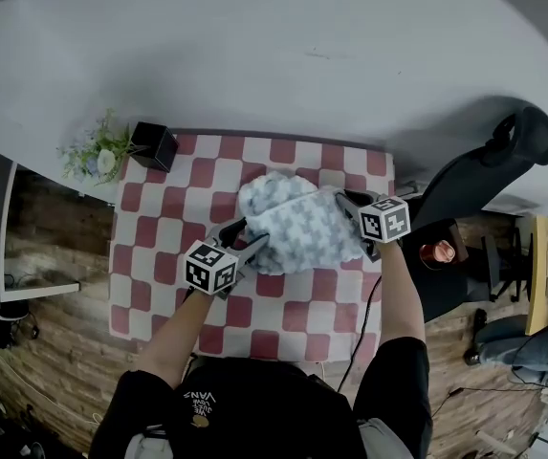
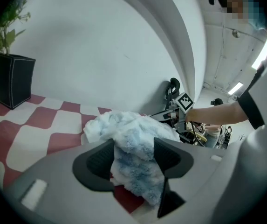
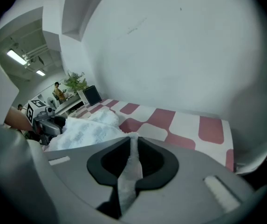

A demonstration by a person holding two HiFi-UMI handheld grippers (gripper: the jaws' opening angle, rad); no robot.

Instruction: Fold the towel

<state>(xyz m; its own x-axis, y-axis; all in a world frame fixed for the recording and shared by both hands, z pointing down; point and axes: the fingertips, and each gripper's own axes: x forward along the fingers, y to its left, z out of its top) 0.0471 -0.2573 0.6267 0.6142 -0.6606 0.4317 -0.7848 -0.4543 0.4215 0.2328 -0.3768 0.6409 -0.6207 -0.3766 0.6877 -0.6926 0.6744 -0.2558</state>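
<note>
- The towel (image 1: 297, 226) is lying in a rumpled heap near the middle of the red-and-white checked surface (image 1: 159, 285), a little toward its far edge.
- A thick bunch of the towel, on the side toward the surface's left edge, is being clenched by the left gripper (image 1: 243, 240). A thin edge on the side toward the surface's right edge is being pinched by the right gripper (image 1: 352, 210).
- No flat layer or clean crease is being shown. The task is being judged as at an early stage: both holds are taken, while spreading, folding over and smoothing are left to do.
- Only in the head view are the whole surface and both grippers, on opposite sides of the heap, being shown together.
- Only in the left gripper view is the bulk of pile bulging between the jaws being revealed, with the black planter (image 2: 14, 80) at the surface's far-left corner seen close.
- Only in the right gripper view is the narrow strip, squeezed between nearly closed jaws, being made plain.
</note>
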